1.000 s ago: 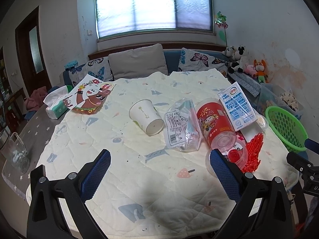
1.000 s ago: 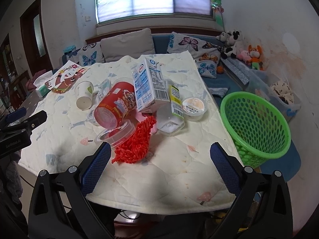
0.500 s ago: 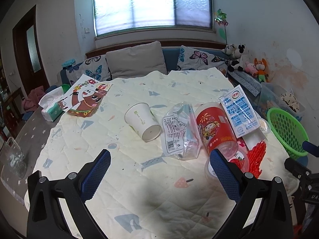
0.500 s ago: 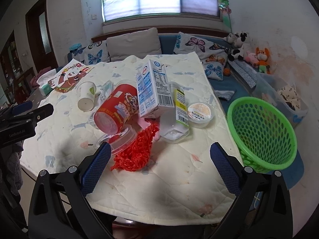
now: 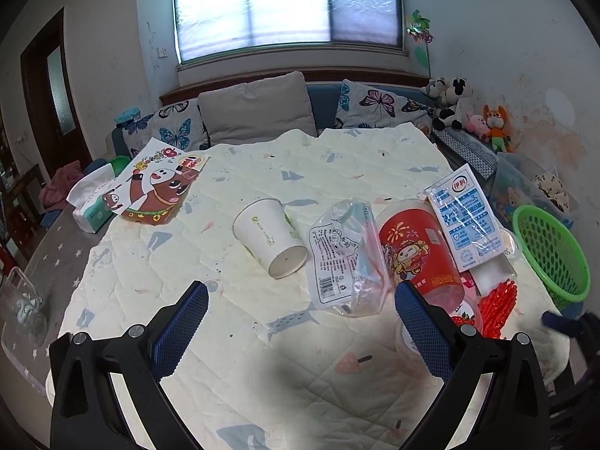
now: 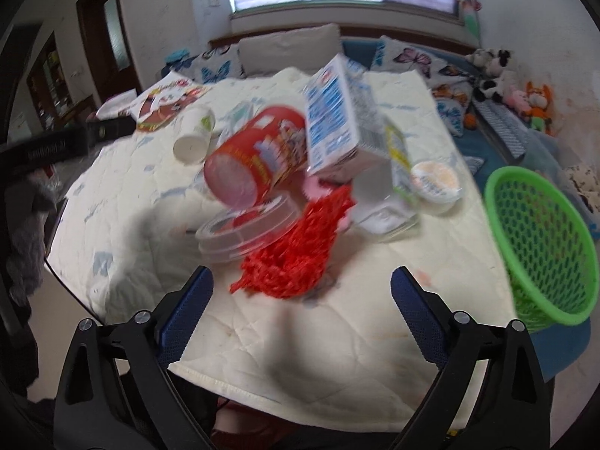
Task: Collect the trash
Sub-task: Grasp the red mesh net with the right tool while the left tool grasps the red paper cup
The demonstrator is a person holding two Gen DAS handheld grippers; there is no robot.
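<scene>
Both grippers are held above the near edge of a table covered by a cream quilted cloth (image 5: 262, 367). The left gripper (image 5: 300, 330) is seen with its blue pads wide apart and nothing between them. The right gripper (image 6: 300, 315) is also spread wide, its jaws closing slightly, with nothing gripped; a red mesh net (image 6: 296, 255) is seen just beyond its tips. The trash is gathered toward the right edge of the table: a white paper cup (image 5: 270, 238) lying on its side near the middle, a clear plastic wrapper (image 5: 345, 258) beside it, then a red tub (image 5: 416, 251) on its side with a blue-and-white milk carton (image 5: 465, 213) leaned against it. A clear round lid (image 6: 243, 228) is seen in front of the tub's mouth, and a small sealed cup (image 6: 435, 183) is placed nearer the right edge. A green basket (image 6: 543, 240) is positioned just off the right edge. A cartoon picture sheet (image 5: 161, 183) and a tissue pack (image 5: 92, 202) are found at the far left corner.
</scene>
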